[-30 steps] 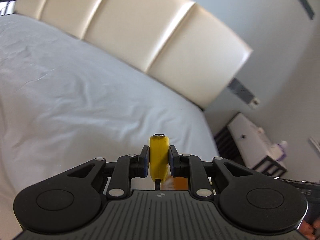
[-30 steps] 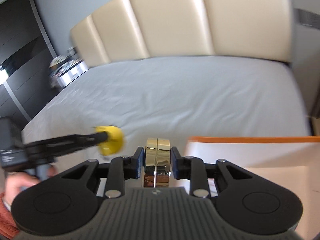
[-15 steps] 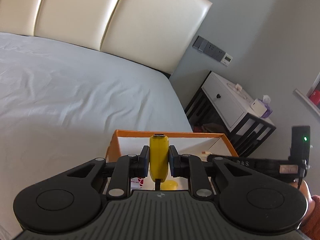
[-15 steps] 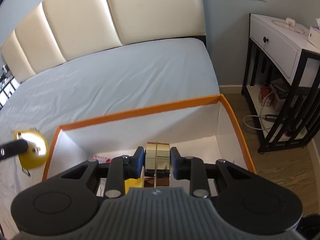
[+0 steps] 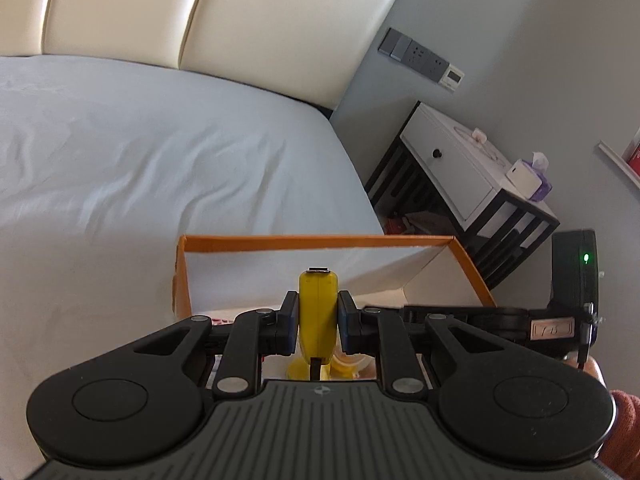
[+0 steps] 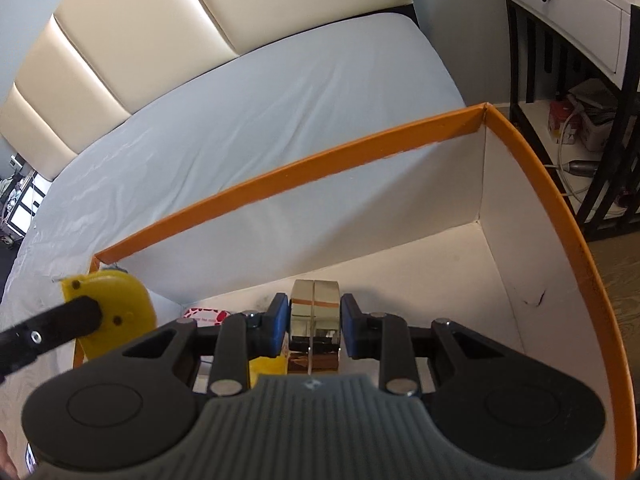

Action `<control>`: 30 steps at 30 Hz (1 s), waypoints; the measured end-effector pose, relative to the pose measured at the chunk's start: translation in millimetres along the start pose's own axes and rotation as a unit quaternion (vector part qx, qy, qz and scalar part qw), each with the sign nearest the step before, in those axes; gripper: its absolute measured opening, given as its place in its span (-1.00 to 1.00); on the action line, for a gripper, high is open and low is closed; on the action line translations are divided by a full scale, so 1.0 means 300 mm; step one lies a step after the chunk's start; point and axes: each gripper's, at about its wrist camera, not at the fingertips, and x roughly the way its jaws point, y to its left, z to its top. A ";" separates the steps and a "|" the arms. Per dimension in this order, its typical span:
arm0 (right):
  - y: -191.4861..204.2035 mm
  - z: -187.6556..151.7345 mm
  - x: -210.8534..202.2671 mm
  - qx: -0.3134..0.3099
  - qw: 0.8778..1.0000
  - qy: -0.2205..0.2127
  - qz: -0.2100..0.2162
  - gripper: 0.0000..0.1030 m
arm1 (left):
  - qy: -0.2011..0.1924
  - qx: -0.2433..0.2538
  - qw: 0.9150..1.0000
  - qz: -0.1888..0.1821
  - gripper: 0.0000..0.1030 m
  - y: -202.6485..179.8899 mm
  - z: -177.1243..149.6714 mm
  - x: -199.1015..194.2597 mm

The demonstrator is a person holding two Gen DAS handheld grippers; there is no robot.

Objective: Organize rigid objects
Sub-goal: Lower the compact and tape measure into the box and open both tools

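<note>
My left gripper (image 5: 318, 316) is shut on a yellow tape measure (image 5: 318, 300) and holds it over the near left part of an orange-rimmed white box (image 5: 320, 242). The tape measure also shows in the right wrist view (image 6: 108, 308), at the box's left wall. My right gripper (image 6: 315, 320) is shut on a shiny gold block (image 6: 315, 312) and holds it inside the box (image 6: 288, 168), above its white floor. A red-and-white packet (image 6: 206, 314) and a yellow item (image 6: 266, 368) lie in the box under the fingers.
The box sits on a bed with a pale grey sheet (image 5: 140, 152) and a cream padded headboard (image 5: 240, 16). A white bedside table on a black frame (image 5: 460, 172) stands to the right. It also shows in the right wrist view (image 6: 568, 12), with clutter and cables underneath.
Both grippers have swung right from over the bare sheet and dropped towards the box. The gold block is now inside the box and the tape measure is at its left wall.
</note>
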 end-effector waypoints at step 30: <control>-0.123 -0.023 -0.107 0.083 0.995 -0.062 -0.014 -0.30 | 0.148 -0.092 0.983 0.057 -0.59 -0.018 0.050 0.365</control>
